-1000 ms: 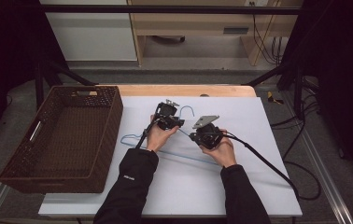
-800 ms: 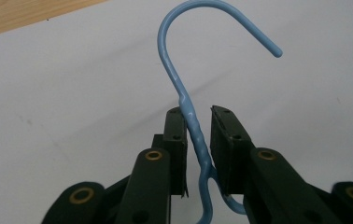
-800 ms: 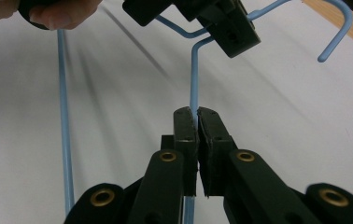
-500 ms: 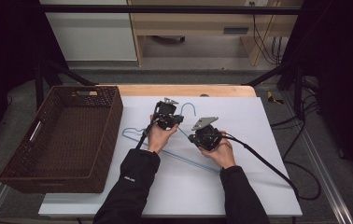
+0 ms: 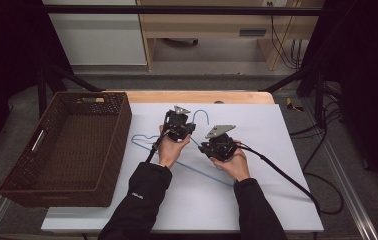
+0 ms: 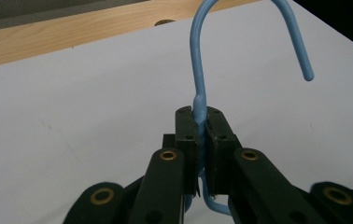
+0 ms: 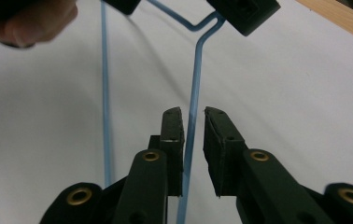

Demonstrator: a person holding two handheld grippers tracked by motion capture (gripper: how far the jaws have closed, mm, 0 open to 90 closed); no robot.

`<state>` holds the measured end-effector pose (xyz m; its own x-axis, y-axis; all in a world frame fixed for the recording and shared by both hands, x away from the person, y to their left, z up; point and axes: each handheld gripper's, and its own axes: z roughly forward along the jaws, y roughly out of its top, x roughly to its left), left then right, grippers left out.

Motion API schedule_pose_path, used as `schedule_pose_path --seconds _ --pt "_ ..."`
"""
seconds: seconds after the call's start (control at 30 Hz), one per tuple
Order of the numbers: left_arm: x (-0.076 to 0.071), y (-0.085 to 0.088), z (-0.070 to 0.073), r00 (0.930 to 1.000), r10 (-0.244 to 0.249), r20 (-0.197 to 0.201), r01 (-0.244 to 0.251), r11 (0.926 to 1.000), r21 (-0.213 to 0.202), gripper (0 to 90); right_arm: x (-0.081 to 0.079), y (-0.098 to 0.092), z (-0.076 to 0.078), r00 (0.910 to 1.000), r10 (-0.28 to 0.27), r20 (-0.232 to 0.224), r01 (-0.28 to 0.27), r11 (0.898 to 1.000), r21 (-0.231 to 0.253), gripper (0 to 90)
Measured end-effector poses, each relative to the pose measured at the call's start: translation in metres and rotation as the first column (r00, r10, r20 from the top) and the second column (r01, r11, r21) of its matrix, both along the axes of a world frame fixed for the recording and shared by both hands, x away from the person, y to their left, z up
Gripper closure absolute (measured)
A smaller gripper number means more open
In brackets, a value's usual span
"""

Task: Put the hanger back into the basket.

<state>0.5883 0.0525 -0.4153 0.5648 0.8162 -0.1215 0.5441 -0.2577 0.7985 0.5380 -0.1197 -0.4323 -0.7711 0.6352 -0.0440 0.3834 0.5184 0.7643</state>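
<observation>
- White table top (image 5: 277,165) with a wooden strip along the far edge, brown wicker basket (image 5: 64,145) sitting at 9 o'clock.
- Blue wire hanger (image 5: 149,142) lies mid-table, hook (image 6: 240,28) pointing to 12 o'clock.
- Left gripper (image 6: 201,126) is clamped tight on the hanger's twisted neck just under the hook, so that's your carrying hold.
- Right gripper (image 7: 192,126) has just been easing open; the shoulder wire runs between its jaws but the pads aren't pinching it.
- My guess: let the right one back straight off so it doesn't snag the wire, keep the left squeezing, then lift level toward the basket.
</observation>
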Motion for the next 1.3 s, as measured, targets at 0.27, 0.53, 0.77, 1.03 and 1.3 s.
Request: schedule_pose_path --seconds 0.27,0.53,0.77,1.03,1.3 --pt "-0.001 0.0 -0.001 1.0 0.0 0.006 0.0 1.0 -0.003 85.4 0.006 0.007 -0.01 0.9986 -0.028 -0.044 0.027 0.999 -0.02 85.7" --pt "-0.002 0.006 0.001 0.9988 -0.043 0.024 0.043 0.999 -0.006 83.2 0.005 0.008 -0.009 0.9966 -0.056 -0.06 0.056 0.998 -0.007 87.9" --pt "-0.012 0.035 0.016 0.9832 -0.144 0.113 0.139 0.989 0.051 56.2 0.005 0.005 -0.005 0.9963 -0.042 -0.074 0.043 0.999 0.005 88.1" --pt "-0.033 0.063 0.026 0.9703 -0.192 0.147 0.174 0.9764 0.128 31.8 0.004 0.001 0.0 0.9972 -0.031 -0.069 0.03 0.999 -0.013 88.0" --pt "-0.042 0.061 0.011 0.9595 -0.249 0.131 0.2 0.93 0.309 26.1 0.003 -0.001 0.002 0.9973 -0.006 -0.073 0.004 1.0 -0.023 87.9"
